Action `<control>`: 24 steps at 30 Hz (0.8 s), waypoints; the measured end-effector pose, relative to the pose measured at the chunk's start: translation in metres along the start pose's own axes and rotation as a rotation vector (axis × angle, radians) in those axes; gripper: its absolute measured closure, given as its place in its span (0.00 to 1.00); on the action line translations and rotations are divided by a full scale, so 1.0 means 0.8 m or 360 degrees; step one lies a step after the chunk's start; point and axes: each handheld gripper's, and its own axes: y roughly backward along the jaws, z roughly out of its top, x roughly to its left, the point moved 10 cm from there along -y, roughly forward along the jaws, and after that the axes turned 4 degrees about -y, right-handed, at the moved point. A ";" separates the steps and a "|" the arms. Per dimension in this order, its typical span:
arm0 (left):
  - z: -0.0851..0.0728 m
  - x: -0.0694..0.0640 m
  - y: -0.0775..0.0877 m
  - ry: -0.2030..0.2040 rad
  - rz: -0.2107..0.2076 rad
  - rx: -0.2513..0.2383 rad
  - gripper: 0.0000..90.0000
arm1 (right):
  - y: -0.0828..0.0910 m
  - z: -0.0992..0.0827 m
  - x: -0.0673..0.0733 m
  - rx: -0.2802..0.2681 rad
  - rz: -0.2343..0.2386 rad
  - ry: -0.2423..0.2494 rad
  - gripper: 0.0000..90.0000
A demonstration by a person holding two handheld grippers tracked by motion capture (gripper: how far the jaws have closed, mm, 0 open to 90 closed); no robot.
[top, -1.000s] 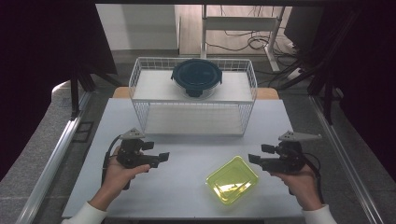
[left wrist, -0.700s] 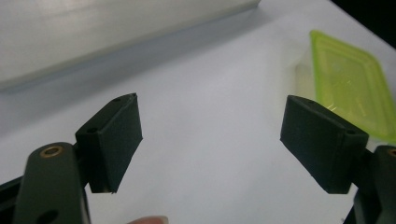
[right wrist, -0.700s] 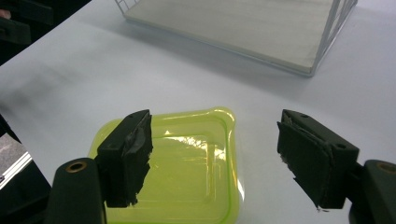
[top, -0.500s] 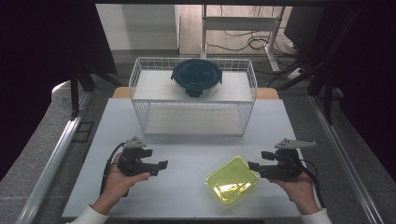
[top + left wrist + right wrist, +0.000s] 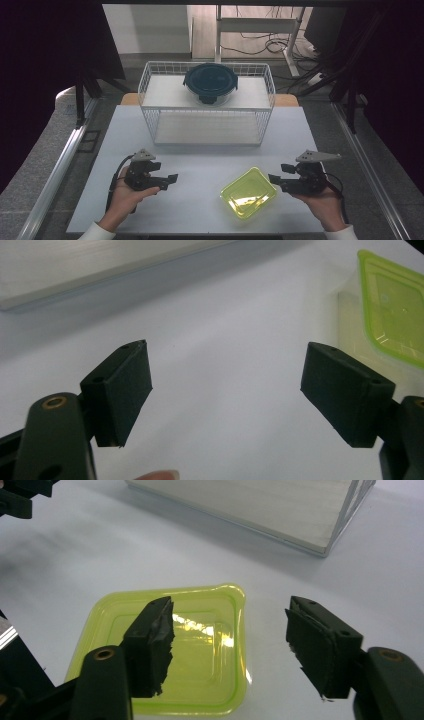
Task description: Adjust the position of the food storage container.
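Observation:
A yellow-green square container [image 5: 248, 192] lies on the white table [image 5: 200, 160], near the front and right of the middle. My right gripper [image 5: 274, 181] is just to its right and points left at it. In the right gripper view its jaws have just been closing; they straddle the container's [image 5: 200, 645] right rim without pressing on it, so the right gripper [image 5: 230, 635] is open. At the front left, my left gripper [image 5: 172, 181] points right, and its jaws [image 5: 227, 390] stand wide over bare table. The container [image 5: 395, 315] lies farther off, beyond them.
A white wire rack [image 5: 207, 130] stands at the back of the table, with a round dark-lidded container [image 5: 210, 82] on its top shelf. A metal rail [image 5: 60, 170] runs along the table's left side.
Both hands have drifted a little toward the table's near edge. The yellow-green container has not moved.

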 end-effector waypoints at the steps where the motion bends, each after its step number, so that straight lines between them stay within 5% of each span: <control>1: -0.001 -0.001 -0.001 -0.0008 0.0000 0.0005 0.22 | 0.001 -0.001 0.001 0.0008 -0.0001 0.0005 0.45; 9: -0.002 0.000 -0.002 -0.0009 0.0009 0.0015 0.22 | 0.007 -0.019 0.011 0.0085 0.0007 0.0060 0.71; 15: -0.006 0.002 -0.005 -0.0007 0.0019 0.0043 0.21 | 0.011 -0.030 0.018 0.0103 -0.0010 0.0105 0.77; 24: -0.007 0.008 -0.003 0.0011 0.0034 0.0049 0.21 | 0.011 -0.069 0.032 0.0250 0.0076 0.0209 0.99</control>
